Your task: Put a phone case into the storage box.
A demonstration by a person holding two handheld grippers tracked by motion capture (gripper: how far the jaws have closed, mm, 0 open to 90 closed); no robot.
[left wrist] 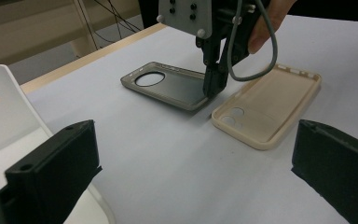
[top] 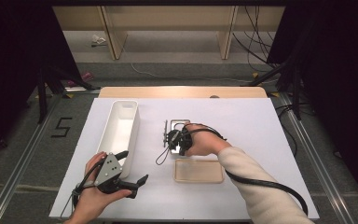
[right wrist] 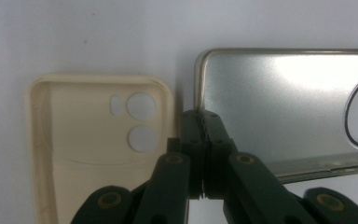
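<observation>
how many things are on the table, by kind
phone cases: 2, a grey case with one edge pinched by the right hand-held gripper, and a beige case lying beside it
white bins: 1, the long bin on the left
total: 3

At the near left of the table, the left hand holds the left gripper low and level, its two black jaws spread wide apart. The right forearm, in a light sleeve, reaches in toward the table's middle, where the right gripper points steeply downward, jaws pressed together.
</observation>
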